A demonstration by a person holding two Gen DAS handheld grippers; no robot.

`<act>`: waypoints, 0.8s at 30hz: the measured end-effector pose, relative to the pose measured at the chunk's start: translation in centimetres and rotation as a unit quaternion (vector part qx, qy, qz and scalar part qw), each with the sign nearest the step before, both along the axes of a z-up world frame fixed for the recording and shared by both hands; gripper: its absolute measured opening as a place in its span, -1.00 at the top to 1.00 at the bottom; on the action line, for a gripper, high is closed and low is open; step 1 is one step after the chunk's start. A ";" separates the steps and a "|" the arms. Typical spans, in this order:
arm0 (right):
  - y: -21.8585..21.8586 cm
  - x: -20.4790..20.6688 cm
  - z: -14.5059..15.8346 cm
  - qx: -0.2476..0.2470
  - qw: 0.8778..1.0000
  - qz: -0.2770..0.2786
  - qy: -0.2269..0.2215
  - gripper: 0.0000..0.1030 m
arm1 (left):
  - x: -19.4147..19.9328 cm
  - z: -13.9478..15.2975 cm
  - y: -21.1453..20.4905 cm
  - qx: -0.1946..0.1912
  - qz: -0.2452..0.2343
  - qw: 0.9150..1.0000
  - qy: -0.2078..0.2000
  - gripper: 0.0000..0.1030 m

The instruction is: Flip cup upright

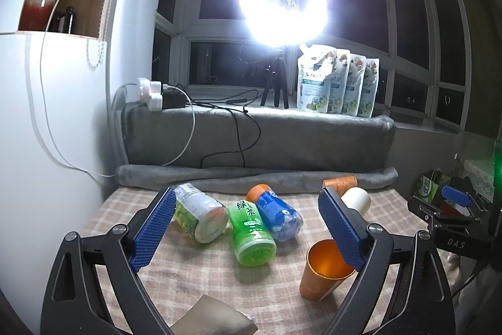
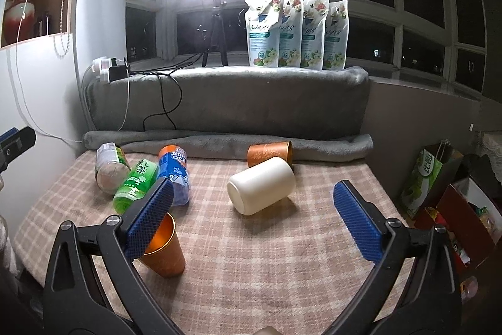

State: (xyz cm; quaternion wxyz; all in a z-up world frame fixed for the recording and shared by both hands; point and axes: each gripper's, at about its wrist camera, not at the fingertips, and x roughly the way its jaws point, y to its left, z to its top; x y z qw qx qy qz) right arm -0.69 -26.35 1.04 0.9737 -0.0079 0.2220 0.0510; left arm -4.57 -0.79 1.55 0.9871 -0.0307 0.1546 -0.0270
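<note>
An orange cup [image 1: 323, 270] stands upright on the checked cloth, mouth up; it also shows in the right wrist view [image 2: 164, 250]. A white cup [image 2: 262, 185] lies on its side mid-table, seen too in the left wrist view [image 1: 356, 199]. A second orange cup [image 2: 269, 153] lies on its side behind it, by the grey roll [image 1: 340, 182]. My left gripper [image 1: 248, 228] is open and empty, its right pad just over the upright cup. My right gripper [image 2: 254, 220] is open and empty, hovering in front of the white cup.
Three bottles lie on their sides at the left: a clear one [image 1: 199, 214], a green tea one [image 1: 251, 236] and a blue one [image 1: 276, 215]. A grey blanket roll [image 2: 226, 143] lines the back edge. Bags and boxes [image 2: 439, 193] stand right of the table.
</note>
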 end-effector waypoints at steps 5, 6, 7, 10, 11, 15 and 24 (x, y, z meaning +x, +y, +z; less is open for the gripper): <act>-0.1 -0.2 0.1 0.001 1.000 -0.003 -0.003 -1.00 | 0.0 -0.1 -0.1 0.000 -0.002 1.000 0.004 -0.79; -0.1 -0.2 0.1 0.002 1.000 -0.003 -0.004 -1.00 | 0.0 -0.1 -0.1 0.001 -0.003 1.000 0.004 -0.79; -0.1 -0.2 0.1 0.002 1.000 -0.003 -0.005 -1.00 | 0.0 -0.1 -0.1 0.000 -0.003 1.000 0.005 -0.79; -0.1 -0.3 0.2 0.001 1.000 -0.005 -0.008 -1.00 | 0.0 -0.2 -0.2 -0.001 -0.005 1.000 0.006 -0.79; -0.1 -0.3 0.2 0.000 1.000 -0.005 -0.009 -1.00 | 0.0 -0.3 -0.2 0.000 -0.006 1.000 0.007 -0.79; -0.1 -0.3 0.3 0.000 1.000 -0.005 -0.008 -1.00 | 0.0 -0.3 -0.3 0.000 -0.009 1.000 0.009 -0.79; 0.0 -0.3 0.3 0.000 1.000 -0.005 -0.008 -1.00 | 0.0 -0.3 -0.3 0.000 -0.009 1.000 0.009 -0.79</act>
